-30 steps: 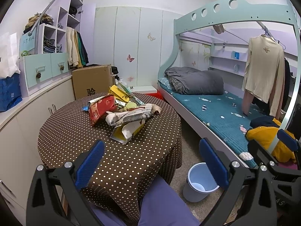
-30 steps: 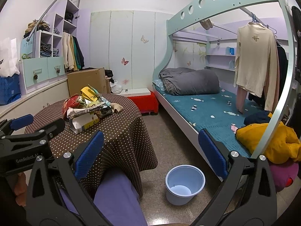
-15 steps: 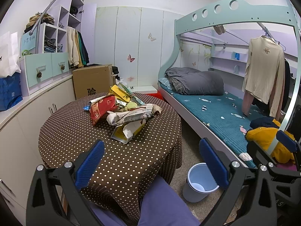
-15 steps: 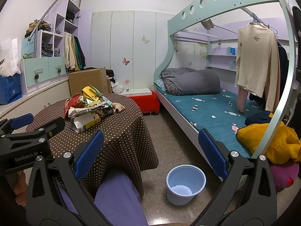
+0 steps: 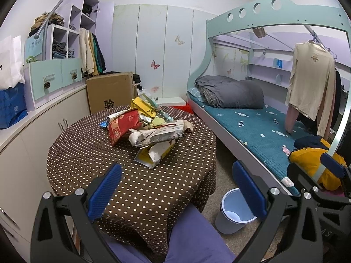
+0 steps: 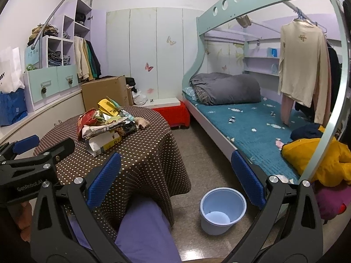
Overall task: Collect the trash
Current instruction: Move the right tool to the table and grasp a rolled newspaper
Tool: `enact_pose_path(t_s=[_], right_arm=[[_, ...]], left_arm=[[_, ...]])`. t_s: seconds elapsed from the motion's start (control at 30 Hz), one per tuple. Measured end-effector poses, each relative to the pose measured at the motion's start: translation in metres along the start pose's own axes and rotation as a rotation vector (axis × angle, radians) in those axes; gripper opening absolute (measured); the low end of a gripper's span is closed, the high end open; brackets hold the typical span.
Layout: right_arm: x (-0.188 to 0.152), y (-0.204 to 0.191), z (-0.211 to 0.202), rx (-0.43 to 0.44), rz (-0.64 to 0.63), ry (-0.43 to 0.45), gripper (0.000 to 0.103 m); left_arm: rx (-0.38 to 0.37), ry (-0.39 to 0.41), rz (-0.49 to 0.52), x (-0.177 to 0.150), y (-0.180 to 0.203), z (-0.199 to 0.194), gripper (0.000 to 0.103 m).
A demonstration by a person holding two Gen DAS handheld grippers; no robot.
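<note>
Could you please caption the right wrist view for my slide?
Open right claw faces trash pile on dotted table, bin on floor.

The room is seen from low down, past each gripper's fingers. The table (image 5: 92, 153) is seen close in the left view, the floor in the right. The bin (image 6: 222, 210) and bed (image 5: 252, 131) are shared.

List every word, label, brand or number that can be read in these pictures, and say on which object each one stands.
"验": black character on the cardboard box.
"GenRobot.AI": body of the left gripper seen in the right wrist view; the last letters are unclear.
"BBY": end of a word on the white paper bag; the rest is cut off.
Characters on the turquoise sign: too blurred to read.
Print on the trash pile: too small to read.
</note>
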State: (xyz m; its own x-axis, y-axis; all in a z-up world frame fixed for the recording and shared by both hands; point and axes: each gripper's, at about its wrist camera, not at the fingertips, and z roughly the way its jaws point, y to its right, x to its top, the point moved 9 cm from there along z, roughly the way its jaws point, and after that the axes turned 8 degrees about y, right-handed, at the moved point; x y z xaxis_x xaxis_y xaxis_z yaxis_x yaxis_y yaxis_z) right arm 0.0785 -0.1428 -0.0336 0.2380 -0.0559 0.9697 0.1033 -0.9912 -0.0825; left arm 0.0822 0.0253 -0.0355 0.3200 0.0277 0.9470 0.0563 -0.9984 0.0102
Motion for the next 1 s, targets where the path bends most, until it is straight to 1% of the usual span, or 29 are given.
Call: enact_pose_path(t_s=[0.2, 0.47, 0.6, 0.8, 1.0], right_arm=[[0.005, -0.02, 0.019, 0.037, 0.0, -0.041, 0.098], [0.012, -0.051, 0.06, 0.111, 0.013, -0.126, 0.098], [0.014, -0.07, 0.085, 0.142, 0.012, -0.172, 0.098], [0.011, -0.097, 0.127, 0.17, -0.001, -0.251, 0.098], [0.006, -0.121, 0.166, 0.202, 0.005, -0.323, 0.098]], left_arm=[[0.027, -0.022, -0.022, 0.011, -0.021, 0.014, 0.099], [0.083, -0.055, -0.054, 0.025, -0.059, 0.035, 0.099], [0.115, -0.082, -0.077, 0.027, -0.081, 0.049, 0.099], [0.14, -0.13, -0.116, 0.028, -0.109, 0.077, 0.099], [0.166, -0.16, -0.143, 0.028, -0.134, 0.101, 0.099]])
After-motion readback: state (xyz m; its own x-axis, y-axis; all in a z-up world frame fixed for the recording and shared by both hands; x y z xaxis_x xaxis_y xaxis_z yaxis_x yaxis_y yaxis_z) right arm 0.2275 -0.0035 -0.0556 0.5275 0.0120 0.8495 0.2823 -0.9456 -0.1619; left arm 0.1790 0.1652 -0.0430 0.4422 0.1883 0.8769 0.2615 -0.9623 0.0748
